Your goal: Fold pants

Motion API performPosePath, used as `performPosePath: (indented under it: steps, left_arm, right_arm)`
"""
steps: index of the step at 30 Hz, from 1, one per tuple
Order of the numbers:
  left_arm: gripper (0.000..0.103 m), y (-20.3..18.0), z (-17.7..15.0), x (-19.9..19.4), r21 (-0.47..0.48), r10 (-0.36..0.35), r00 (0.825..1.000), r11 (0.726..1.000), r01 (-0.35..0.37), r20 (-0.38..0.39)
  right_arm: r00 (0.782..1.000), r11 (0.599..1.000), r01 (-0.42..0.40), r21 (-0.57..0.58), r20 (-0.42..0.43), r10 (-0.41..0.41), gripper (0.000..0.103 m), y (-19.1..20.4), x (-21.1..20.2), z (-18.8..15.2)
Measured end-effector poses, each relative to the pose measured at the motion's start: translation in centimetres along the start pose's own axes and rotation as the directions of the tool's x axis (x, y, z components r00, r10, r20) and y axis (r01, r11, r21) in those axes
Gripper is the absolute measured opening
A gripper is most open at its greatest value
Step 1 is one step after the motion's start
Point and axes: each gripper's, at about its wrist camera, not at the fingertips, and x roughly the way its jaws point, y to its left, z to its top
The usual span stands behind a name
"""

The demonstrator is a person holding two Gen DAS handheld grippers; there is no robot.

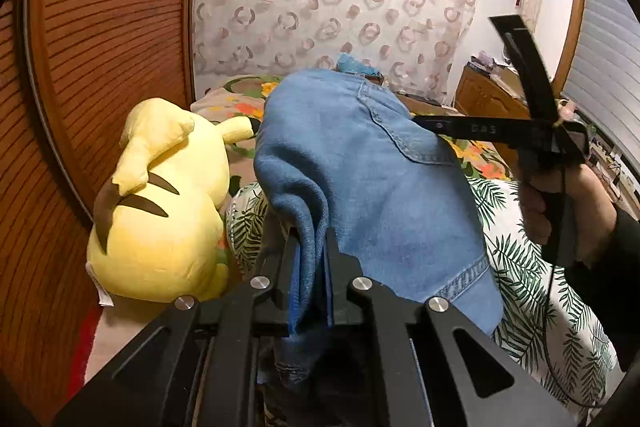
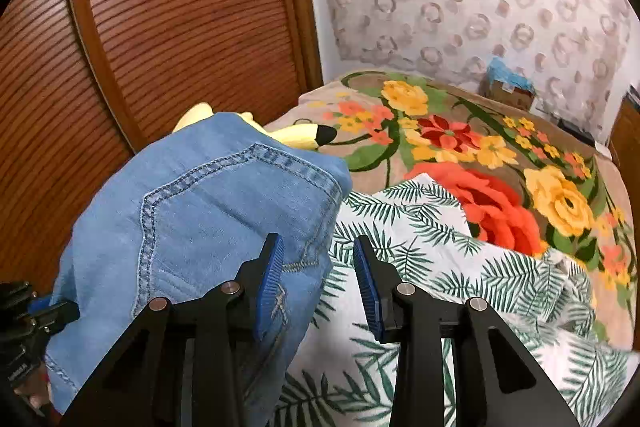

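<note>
On the bed, left wrist view: pants (image 1: 360, 163), mid-blue denim, soft and faded, bunched into a mound over a leaf-print sheet (image 1: 532, 267). Patch pocket with doubled stitching faces up on the far side; a stitched hem runs along the near right edge. One gathered fold of the cloth hangs in narrow pleats between the two fingers of the left gripper (image 1: 311, 263), whose jaws stand almost together, clamped on that fold; more denim trails below them toward the lens. Plush (image 1: 160, 211), yellow with brown stripes, lies just left of the pants, against the wood panel (image 1: 104, 39). Right gripper (image 1: 424, 125), black, reaches in from the right, held in a hand (image 1: 560, 203) with a dark sleeve; its tip meets the pants near the pocket, jaw state not readable from this side. Floral blanket (image 1: 240, 103) shows behind

Right wrist view: pants (image 2: 192, 219) fill the lower left, paler blue here, with a curved doubled seam and a ribbed stitched band across the top. Right gripper (image 2: 320, 279), blue ribbed pads, jaws apart; the left pad lies against the edge of the denim, the right pad stands clear over the sheet (image 2: 420, 239), so nothing is pinched. Plush (image 2: 304, 137), an ear tip only, peeks past the pants. Blanket (image 2: 500, 163), red, orange and yellow flowers, covers the far bed. Left gripper (image 2: 52, 311), partly seen at the left edge, at the denim
</note>
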Motion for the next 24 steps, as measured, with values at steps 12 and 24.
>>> performPosePath:
  steps: [12, 24]
  left_arm:
    - [0.048, -4.0, -0.3, -6.6, 0.060, 0.017, 0.994, 0.998, -0.023, 0.108]
    - [0.080, -11.1, -2.4, -11.7, 0.152, -0.074, 0.983, 0.987, 0.048, 0.168]
  right_arm:
    - [0.991, 1.000, -0.018, -0.010, 0.130, 0.019, 0.038, 1.0, -12.8, -6.6]
    - [0.971, 0.998, 0.048, 0.026, 0.232, -0.053, 0.038, 1.3, -24.0, -16.4]
